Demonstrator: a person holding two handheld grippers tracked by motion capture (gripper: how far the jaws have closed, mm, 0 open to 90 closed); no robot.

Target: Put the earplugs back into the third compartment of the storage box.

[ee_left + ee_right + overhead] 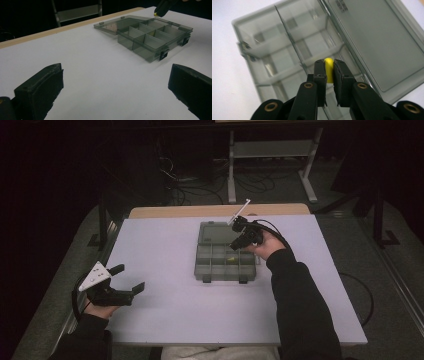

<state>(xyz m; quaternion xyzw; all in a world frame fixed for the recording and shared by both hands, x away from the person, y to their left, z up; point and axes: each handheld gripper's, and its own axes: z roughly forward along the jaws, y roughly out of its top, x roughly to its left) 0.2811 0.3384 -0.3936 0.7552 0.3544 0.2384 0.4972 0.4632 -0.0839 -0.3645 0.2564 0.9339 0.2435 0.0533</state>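
Note:
A grey see-through compartment box (225, 262) lies open in the middle of the white table, its lid (216, 233) flat behind it. My right gripper (236, 245) hovers over the box's right half, shut on a small yellow piece (328, 68) that pokes out between its jaws above a middle compartment. In the high view another yellow bit (231, 258) shows in a compartment just below the gripper. My left gripper (129, 279) rests near the table's left front, open and empty. From it the box (150, 40) shows ahead to the right, with the right gripper's tip (162, 8) above it.
The white table (165, 310) has a wooden strip (170, 212) along its far edge. Beyond it stand a white frame (272, 150) and loose cables on the dark floor. A cable loops off the table's right side.

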